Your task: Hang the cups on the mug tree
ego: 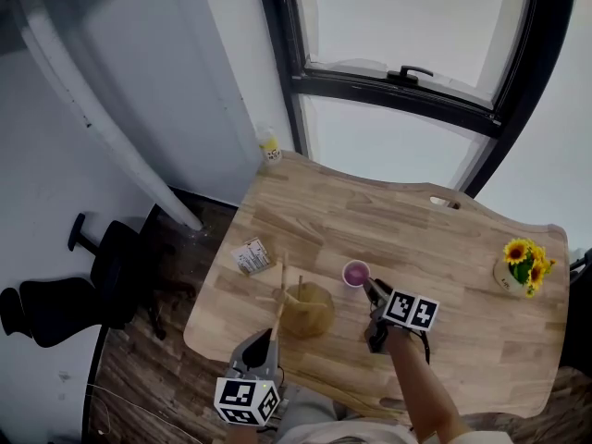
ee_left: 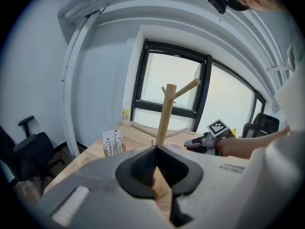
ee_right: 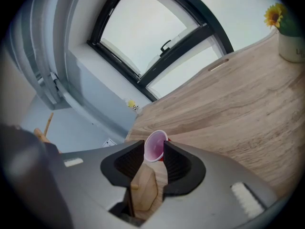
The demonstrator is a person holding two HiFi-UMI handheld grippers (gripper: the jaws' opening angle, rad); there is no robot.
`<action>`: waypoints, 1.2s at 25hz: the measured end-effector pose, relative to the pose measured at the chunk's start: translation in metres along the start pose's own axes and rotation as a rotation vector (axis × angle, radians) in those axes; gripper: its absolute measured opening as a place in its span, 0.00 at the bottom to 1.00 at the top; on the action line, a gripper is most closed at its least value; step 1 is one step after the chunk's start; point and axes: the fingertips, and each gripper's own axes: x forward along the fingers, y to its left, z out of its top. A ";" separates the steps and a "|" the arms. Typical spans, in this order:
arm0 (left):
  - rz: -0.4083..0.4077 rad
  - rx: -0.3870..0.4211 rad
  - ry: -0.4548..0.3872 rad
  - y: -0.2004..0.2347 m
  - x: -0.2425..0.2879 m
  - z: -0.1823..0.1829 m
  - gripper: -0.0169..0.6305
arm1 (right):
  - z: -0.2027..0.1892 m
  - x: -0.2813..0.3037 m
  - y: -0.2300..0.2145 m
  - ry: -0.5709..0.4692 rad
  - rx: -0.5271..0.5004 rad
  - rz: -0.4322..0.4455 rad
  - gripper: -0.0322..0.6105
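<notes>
Fingers around upright pink cup

Left gripper low at the near left, pointing far, jaws pressed together, right gripper angled far-left off a bare forearm, jaws clamped on a pink cup

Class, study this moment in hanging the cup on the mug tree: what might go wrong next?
1. The right gripper pinches the pink cup only at its jaw tips; it may slip when lifted.
2. The left gripper is shut, not steadying the mug tree, which could tip if the cup knocks a peg.
</notes>
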 end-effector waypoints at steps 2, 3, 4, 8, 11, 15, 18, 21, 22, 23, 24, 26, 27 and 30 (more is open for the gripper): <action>-0.003 0.007 0.003 0.001 0.002 0.001 0.03 | -0.002 0.006 -0.005 0.007 0.046 -0.009 0.24; -0.005 0.012 0.004 0.002 0.003 0.001 0.03 | -0.003 0.008 -0.008 0.012 0.065 -0.013 0.25; -0.007 0.017 0.006 0.002 0.003 0.001 0.03 | -0.004 0.010 -0.010 0.018 0.081 -0.018 0.25; -0.017 0.021 0.010 0.001 0.006 -0.001 0.03 | -0.010 0.019 -0.019 0.040 0.133 -0.033 0.25; -0.019 0.021 0.013 0.002 0.007 -0.002 0.03 | -0.012 0.023 -0.023 0.048 0.153 -0.043 0.24; -0.016 0.017 0.018 0.007 0.007 -0.002 0.03 | -0.013 0.028 -0.027 0.048 0.170 -0.056 0.21; -0.015 0.015 0.020 0.009 0.008 -0.002 0.03 | -0.014 0.030 -0.028 0.056 0.177 -0.066 0.18; -0.017 0.013 0.020 0.009 0.010 -0.003 0.03 | -0.014 0.032 -0.028 0.063 0.174 -0.063 0.16; -0.018 0.012 0.019 0.010 0.010 -0.003 0.03 | -0.014 0.032 -0.027 0.063 0.173 -0.061 0.14; -0.018 0.010 0.018 0.010 0.011 -0.003 0.03 | -0.014 0.032 -0.026 0.063 0.174 -0.059 0.13; -0.019 0.009 0.017 0.010 0.011 -0.003 0.03 | -0.014 0.032 -0.026 0.063 0.174 -0.059 0.12; -0.020 0.008 0.014 0.010 0.011 -0.002 0.03 | -0.014 0.032 -0.027 0.065 0.173 -0.064 0.10; -0.020 0.007 0.013 0.010 0.011 -0.002 0.03 | -0.014 0.032 -0.027 0.068 0.171 -0.067 0.09; -0.019 0.004 0.013 0.010 0.010 -0.003 0.03 | -0.016 0.032 -0.027 0.077 0.166 -0.072 0.08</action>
